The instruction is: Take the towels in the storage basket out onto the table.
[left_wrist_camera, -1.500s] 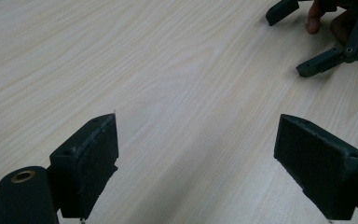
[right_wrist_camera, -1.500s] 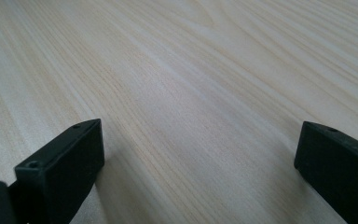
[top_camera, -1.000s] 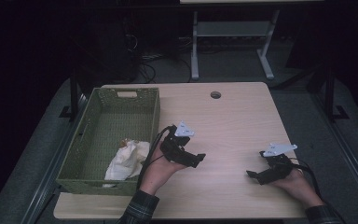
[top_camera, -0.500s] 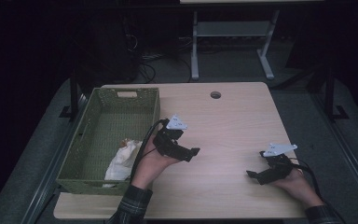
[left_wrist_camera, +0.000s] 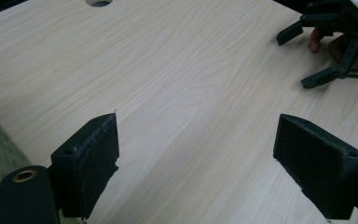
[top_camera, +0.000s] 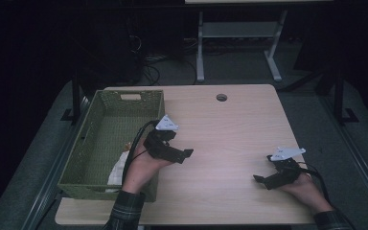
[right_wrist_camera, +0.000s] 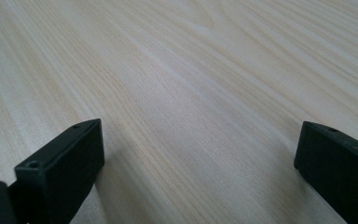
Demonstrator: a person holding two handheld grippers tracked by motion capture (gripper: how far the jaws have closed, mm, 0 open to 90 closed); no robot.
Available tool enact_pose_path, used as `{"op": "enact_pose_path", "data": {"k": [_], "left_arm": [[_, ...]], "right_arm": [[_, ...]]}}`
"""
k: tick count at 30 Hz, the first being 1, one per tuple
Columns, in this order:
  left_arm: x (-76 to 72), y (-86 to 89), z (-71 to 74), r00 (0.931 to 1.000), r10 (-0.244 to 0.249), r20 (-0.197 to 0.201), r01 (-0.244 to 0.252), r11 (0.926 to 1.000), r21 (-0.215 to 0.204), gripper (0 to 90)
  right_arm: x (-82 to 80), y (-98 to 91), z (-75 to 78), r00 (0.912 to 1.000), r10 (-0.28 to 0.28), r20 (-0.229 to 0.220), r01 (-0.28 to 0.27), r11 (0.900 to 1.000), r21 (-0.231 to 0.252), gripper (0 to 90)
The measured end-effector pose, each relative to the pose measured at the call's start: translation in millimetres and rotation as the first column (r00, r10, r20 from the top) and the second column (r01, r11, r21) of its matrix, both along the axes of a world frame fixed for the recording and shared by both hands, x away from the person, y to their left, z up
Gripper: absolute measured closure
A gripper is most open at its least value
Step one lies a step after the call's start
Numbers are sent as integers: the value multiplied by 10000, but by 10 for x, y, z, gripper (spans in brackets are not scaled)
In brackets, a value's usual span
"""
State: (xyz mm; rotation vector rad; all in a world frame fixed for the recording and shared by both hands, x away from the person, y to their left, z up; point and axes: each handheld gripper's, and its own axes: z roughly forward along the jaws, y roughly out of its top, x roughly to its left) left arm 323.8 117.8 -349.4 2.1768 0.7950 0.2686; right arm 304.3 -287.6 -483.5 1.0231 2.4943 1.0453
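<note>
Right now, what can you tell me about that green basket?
The green basket is a long rectangular tray of woven-looking material with low walls and a handle slot in its far end. It sits flat on the left part of the wooden table. A pale crumpled thing lies inside near its front end.

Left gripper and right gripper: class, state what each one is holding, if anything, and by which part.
Nothing is held. The left gripper is open over bare table, beside the basket with its white cloth. The right gripper is open and empty too.
</note>
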Motion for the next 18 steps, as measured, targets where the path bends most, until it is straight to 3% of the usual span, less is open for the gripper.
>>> {"op": "enact_pose_path", "data": {"k": [18], "left_arm": [[-41, 404, 78, 9976, 674, 131, -673, 9977, -45, 135]], "right_arm": [[0, 0, 0, 10000, 2, 2, -2, 10000, 0, 11]]}}
